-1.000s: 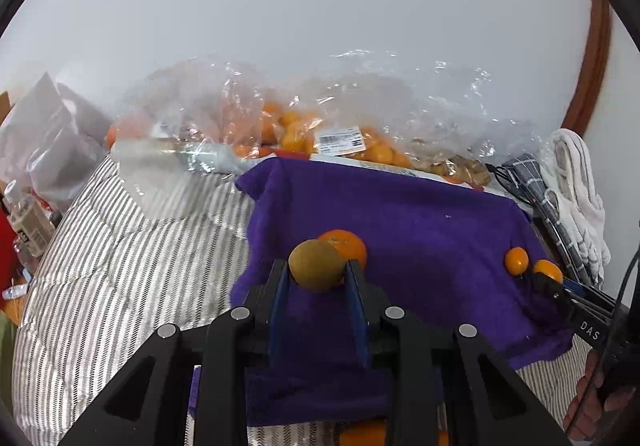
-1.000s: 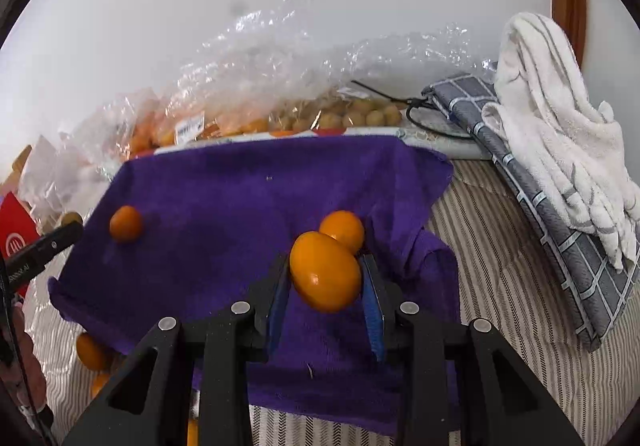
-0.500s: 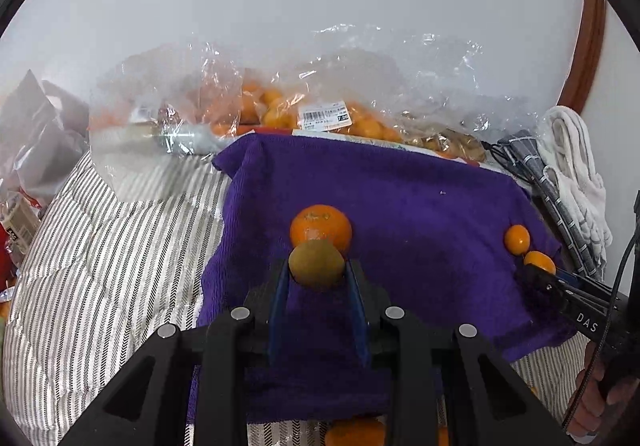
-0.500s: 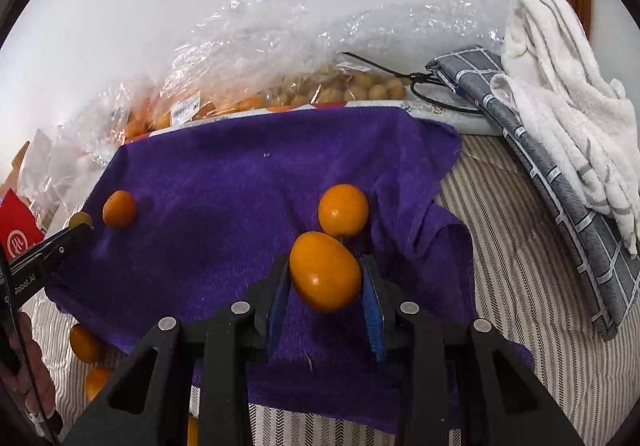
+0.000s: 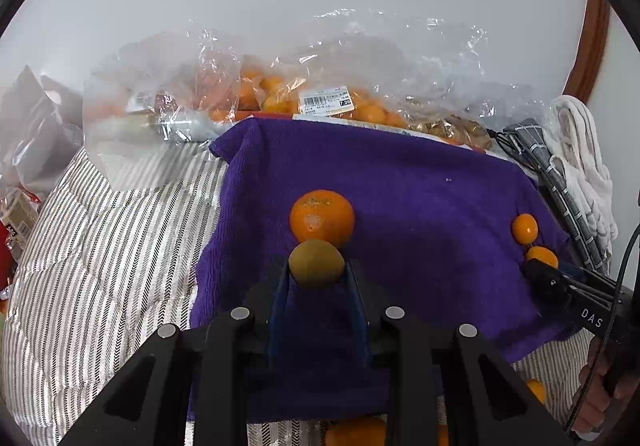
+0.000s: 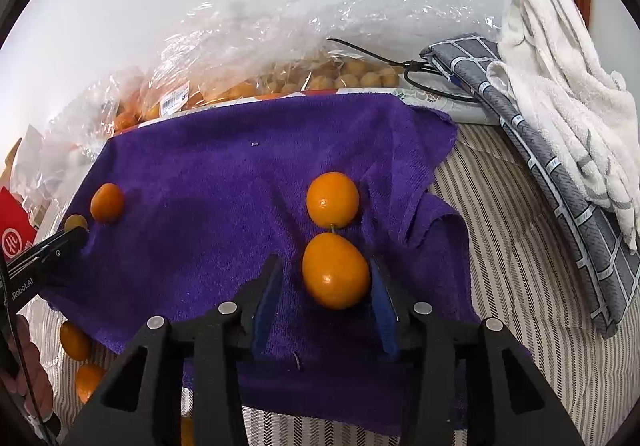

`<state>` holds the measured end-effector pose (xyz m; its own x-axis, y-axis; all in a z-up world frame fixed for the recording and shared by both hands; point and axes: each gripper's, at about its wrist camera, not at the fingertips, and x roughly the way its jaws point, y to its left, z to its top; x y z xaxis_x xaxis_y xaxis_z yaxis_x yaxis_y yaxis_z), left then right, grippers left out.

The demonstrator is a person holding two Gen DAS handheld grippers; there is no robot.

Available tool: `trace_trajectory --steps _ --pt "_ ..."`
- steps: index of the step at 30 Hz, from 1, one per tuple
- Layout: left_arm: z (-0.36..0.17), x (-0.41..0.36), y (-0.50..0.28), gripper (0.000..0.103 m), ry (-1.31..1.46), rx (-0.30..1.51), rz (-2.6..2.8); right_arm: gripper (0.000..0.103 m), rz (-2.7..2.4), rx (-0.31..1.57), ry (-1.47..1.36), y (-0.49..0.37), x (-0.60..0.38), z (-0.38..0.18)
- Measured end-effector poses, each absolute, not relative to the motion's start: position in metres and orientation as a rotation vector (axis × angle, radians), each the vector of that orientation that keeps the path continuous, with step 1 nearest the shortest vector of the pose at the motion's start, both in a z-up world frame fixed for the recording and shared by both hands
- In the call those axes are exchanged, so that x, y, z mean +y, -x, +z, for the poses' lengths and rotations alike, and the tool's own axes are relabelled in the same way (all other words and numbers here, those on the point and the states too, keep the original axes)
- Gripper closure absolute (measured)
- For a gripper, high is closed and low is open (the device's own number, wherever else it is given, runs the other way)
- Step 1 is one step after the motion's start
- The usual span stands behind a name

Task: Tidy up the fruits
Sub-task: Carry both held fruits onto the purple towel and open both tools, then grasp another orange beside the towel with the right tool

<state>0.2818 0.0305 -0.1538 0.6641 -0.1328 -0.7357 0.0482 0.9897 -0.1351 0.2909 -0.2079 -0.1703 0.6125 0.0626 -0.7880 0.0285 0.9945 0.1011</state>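
A purple towel (image 5: 420,198) lies spread over striped bedding. My left gripper (image 5: 316,270) is shut on a small olive-brown round fruit (image 5: 316,264), held just in front of a mandarin (image 5: 322,218) that rests on the towel. In the right wrist view my right gripper (image 6: 325,268) is opening. An oval orange fruit (image 6: 335,272) lies on the towel between its jaws, with a clear gap at the left pad (image 6: 268,286). A second orange fruit (image 6: 333,199) lies just beyond it. The left gripper (image 6: 78,234) shows at the towel's left edge, beside the mandarin (image 6: 107,202).
Clear plastic bags (image 5: 320,94) of orange fruit line the back wall. A folded grey checked cloth (image 6: 560,214) and a white towel (image 6: 560,78) lie at the right, with a black cable (image 6: 424,82) near them. Loose oranges (image 6: 74,340) sit below the towel's near left corner.
The right gripper's jaws have spread away from the oval orange fruit, which now rests on the towel. The left gripper keeps its fruit, and the mandarin now shows more fully beyond it.
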Motion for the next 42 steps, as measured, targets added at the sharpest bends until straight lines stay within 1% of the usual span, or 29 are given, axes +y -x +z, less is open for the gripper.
trace_trajectory --steps 1,2,4,5,6,10,14,18,22,27,32,37,42 --pt "-0.154 0.030 -0.282 0.075 0.110 0.842 -0.106 0.051 0.016 0.915 -0.103 -0.291 -0.207 -0.170" --pt "-0.154 0.030 -0.282 0.075 0.112 0.843 -0.108 0.048 0.017 0.919 -0.101 -0.291 -0.207 -0.170" --pt "-0.153 0.029 -0.281 0.069 0.112 0.844 -0.111 0.042 0.030 0.926 -0.097 -0.291 -0.204 -0.168" --pt "-0.152 0.029 -0.280 0.061 0.112 0.840 -0.113 0.041 0.029 0.923 -0.090 -0.290 -0.203 -0.168" --pt "-0.151 0.029 -0.279 0.056 0.114 0.831 -0.115 0.038 0.026 0.919 -0.081 -0.289 -0.202 -0.166" --pt "-0.147 0.032 -0.278 0.056 0.118 0.803 -0.114 0.036 0.032 0.882 -0.063 -0.284 -0.200 -0.160" --pt "-0.144 0.036 -0.278 0.056 0.145 0.799 -0.094 0.036 0.025 0.863 -0.061 -0.279 -0.201 -0.152" --pt "-0.139 0.039 -0.274 0.056 0.146 0.758 -0.088 0.036 0.031 0.833 -0.106 -0.272 -0.208 -0.141" --pt "-0.132 0.041 -0.269 0.056 0.169 0.728 -0.120 0.039 0.026 0.839 -0.156 -0.265 -0.212 -0.129" --pt "-0.116 0.046 -0.255 0.056 0.198 0.671 -0.146 0.042 0.025 0.803 -0.078 -0.230 -0.201 -0.113" --pt "-0.108 0.054 -0.244 0.056 0.226 0.685 -0.153 0.054 0.078 0.864 -0.072 -0.199 -0.186 -0.125" --pt "-0.104 0.065 -0.213 0.056 0.187 0.679 -0.157 0.054 0.157 0.893 -0.042 -0.181 -0.163 -0.136" --pt "-0.118 0.081 -0.183 0.056 0.153 0.700 -0.134 0.054 0.200 0.929 -0.049 -0.181 -0.152 -0.150"
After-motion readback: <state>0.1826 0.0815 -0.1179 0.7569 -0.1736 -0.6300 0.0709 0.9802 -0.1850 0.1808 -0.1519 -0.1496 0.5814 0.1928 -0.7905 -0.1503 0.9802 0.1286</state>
